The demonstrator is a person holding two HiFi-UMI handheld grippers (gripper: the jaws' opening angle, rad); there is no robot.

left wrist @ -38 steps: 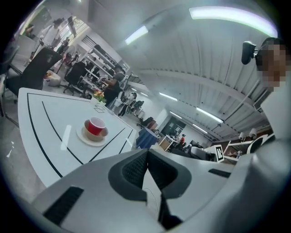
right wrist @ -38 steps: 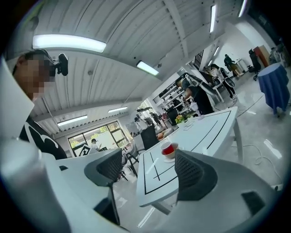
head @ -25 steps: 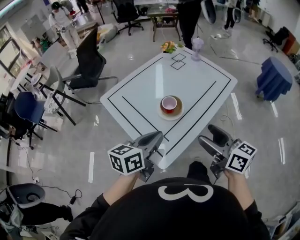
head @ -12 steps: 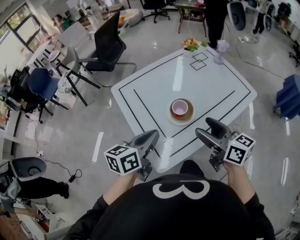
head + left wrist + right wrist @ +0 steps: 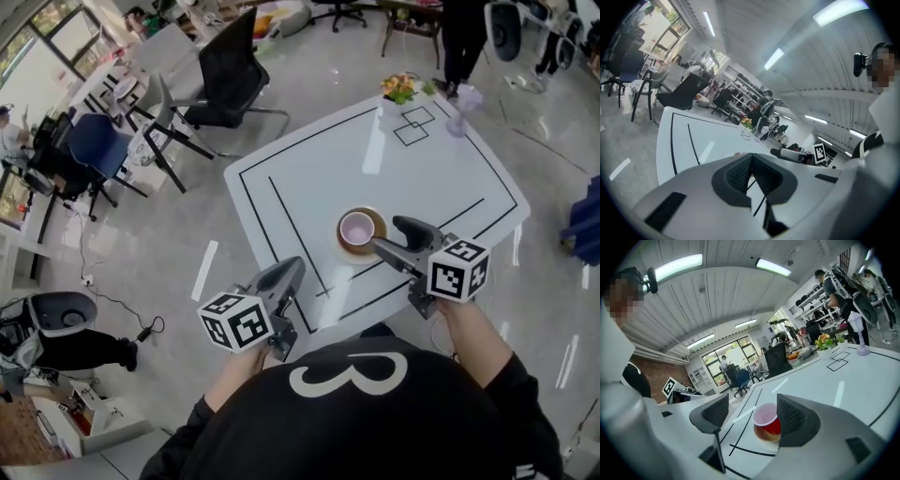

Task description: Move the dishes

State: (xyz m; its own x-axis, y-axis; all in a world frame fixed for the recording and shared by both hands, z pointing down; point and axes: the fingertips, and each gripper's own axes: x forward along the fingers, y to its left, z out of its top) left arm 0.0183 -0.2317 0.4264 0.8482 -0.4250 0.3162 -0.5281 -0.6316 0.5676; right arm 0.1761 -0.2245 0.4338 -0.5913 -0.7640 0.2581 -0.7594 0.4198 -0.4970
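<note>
The cup [image 5: 356, 228] stood just ahead of the right gripper [image 5: 390, 236], its jaws parted; the left gripper [image 5: 287, 275], clenched empty, hung farther back

Small round cup [image 5: 356, 228], red outside and pale pink within, upright, mouth open to the ceiling, set in the middle of a saucer [image 5: 376, 221]. Saucer brown across its face with a paler rim (near edge almost white from the right gripper view), flat on the white table [image 5: 309, 178]. Both toward the table's near side, just inside a black line marked on the top, well apart from the far corner. Contents of cup not discernible.
</note>
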